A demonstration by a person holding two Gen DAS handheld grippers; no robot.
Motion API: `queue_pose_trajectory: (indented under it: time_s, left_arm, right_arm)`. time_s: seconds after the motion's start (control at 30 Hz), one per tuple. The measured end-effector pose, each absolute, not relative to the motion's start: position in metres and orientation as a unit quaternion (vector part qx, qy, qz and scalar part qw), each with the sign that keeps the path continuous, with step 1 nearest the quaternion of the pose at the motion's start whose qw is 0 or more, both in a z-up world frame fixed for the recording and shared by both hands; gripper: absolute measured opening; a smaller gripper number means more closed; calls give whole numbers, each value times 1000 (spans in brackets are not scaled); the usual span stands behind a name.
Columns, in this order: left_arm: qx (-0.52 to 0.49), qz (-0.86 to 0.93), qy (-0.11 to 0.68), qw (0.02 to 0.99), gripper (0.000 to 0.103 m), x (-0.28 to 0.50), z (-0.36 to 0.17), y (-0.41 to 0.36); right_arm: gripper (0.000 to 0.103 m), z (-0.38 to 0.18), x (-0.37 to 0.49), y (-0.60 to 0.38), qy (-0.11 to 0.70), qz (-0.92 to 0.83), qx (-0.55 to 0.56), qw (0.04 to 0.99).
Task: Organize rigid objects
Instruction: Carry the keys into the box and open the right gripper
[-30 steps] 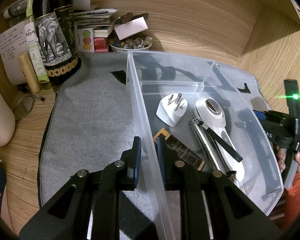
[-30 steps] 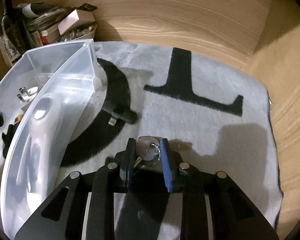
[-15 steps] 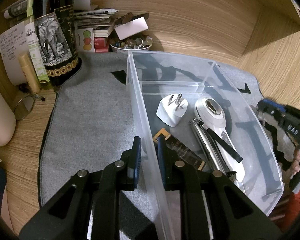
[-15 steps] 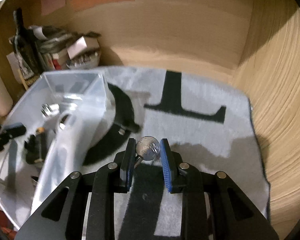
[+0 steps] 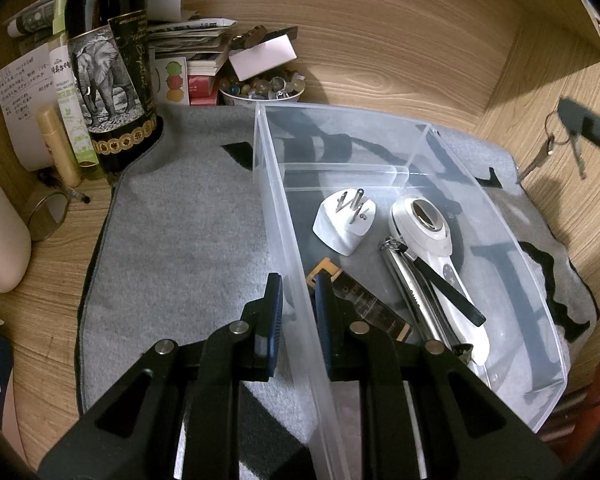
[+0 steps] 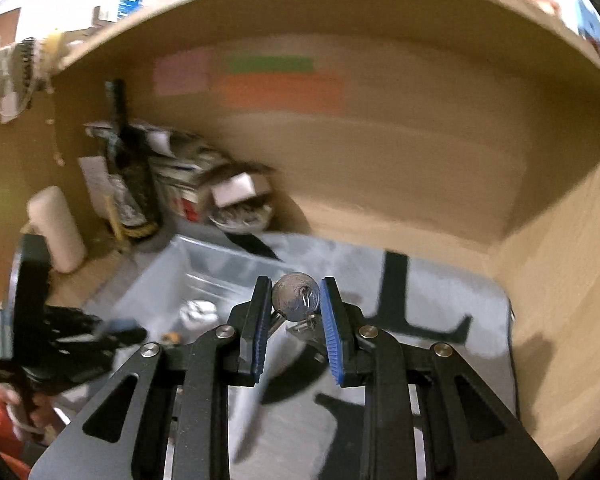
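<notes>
My left gripper (image 5: 297, 294) is shut on the left wall of the clear plastic bin (image 5: 276, 184), one finger inside, one outside. In the bin lie a white plug adapter (image 5: 342, 224), a white handheld device (image 5: 432, 236), a metal tool (image 5: 412, 280) and a dark flat bar (image 5: 364, 308). My right gripper (image 6: 294, 300) is shut on a silver key bunch (image 6: 296, 296) and holds it up in the air beyond the bin's right side; the keys (image 5: 548, 152) hang from it in the left wrist view. The bin (image 6: 204, 276) shows blurred below left.
A grey mat with black letters (image 5: 180, 240) covers the wooden nook floor. At the back left stand a dark wine bottle (image 5: 108, 68), a bowl of small beads (image 5: 260, 88), papers and boxes (image 5: 188, 40). Wooden walls (image 5: 420, 40) close the back and right.
My right gripper has lifted the key bunch off the mat and risen high, its view tilting up. The left gripper and bin have not moved.
</notes>
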State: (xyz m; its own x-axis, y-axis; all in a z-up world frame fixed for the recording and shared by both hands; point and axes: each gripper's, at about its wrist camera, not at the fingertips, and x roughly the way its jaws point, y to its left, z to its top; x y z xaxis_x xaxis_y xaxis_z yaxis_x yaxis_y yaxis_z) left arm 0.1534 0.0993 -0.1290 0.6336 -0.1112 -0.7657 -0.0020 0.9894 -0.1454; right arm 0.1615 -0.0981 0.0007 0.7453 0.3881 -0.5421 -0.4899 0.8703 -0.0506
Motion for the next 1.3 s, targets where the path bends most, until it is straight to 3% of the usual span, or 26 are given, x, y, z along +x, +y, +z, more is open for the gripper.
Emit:
queue_pose_trajectory:
  time_s: [0.23, 0.77, 1.3]
  left_arm:
    - [-66, -30, 427, 901, 16, 154, -129, 99]
    - [-67, -30, 427, 901, 16, 155, -128, 98]
    - [-66, -30, 427, 901, 16, 156, -129, 97]
  right_arm:
    - [22, -9, 154, -66, 273, 282, -113, 913]
    - [23, -86, 193, -33, 405, 287, -150, 855]
    - [38, -42, 196, -76, 350, 246, -110, 897]
